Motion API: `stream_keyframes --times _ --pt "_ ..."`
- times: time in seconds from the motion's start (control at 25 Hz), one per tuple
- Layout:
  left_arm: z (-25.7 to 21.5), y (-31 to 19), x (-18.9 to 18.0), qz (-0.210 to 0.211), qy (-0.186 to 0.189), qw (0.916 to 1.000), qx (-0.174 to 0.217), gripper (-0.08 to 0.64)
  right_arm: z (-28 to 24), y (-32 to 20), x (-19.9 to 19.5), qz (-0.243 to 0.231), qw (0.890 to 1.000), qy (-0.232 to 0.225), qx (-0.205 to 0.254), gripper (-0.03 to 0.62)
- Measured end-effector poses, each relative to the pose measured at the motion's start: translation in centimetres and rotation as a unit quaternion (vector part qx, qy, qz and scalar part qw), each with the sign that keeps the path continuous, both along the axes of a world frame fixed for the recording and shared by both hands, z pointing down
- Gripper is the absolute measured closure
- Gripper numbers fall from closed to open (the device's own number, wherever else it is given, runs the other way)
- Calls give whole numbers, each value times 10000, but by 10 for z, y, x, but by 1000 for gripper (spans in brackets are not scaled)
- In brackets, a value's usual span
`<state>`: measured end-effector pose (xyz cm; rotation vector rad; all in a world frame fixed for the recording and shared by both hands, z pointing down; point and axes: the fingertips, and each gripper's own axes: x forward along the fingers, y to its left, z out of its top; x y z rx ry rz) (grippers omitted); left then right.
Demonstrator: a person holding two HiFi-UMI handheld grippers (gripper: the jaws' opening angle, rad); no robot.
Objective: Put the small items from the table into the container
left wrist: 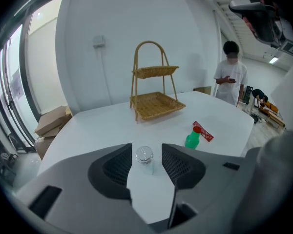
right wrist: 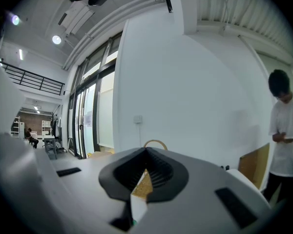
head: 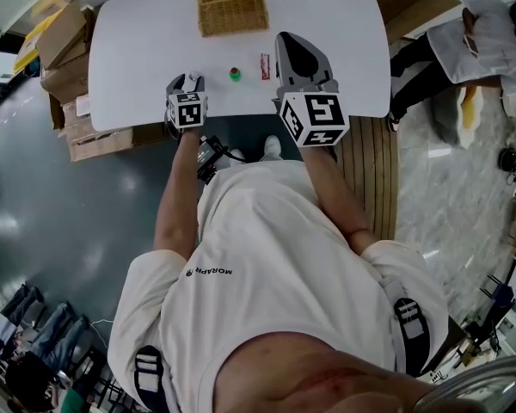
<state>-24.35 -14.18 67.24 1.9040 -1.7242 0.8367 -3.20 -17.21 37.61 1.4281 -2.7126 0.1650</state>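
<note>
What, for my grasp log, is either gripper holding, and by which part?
Nothing is held. The left gripper is open, with a small shaker standing on the table between its jaws, pads clear of it. The right gripper is shut and empty.

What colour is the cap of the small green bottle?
Red cap, clearest in the left gripper view.

Head view steeply down; all share basket [left wrist: 155, 104].

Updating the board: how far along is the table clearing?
Done: nothing; both tiers of the wicker basket look empty. In hand: left tool open around the glass shaker, not gripping yet. Left: shaker, green bottle, red packet, all on the table.
</note>
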Motion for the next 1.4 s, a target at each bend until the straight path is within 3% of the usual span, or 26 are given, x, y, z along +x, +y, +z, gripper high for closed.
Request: stream_keyframes --times 0.48,0.64,1.16,1.4 --pt "32 -13 -4 -135 73 9996 -254 385 3 -4 14 130 9999 67 6 580" --pt "37 -11 -6 -189 96 9992 -332 426 4 -5 14 132 9999 65 -1 580" --pt "-10 -9 19 -162 361 9992 62 430 0 -6 22 201 9998 9 25 580" --pt "-55 -13 30 -139 428 9976 534 430 1 -5 20 205 9998 -3 5 580"
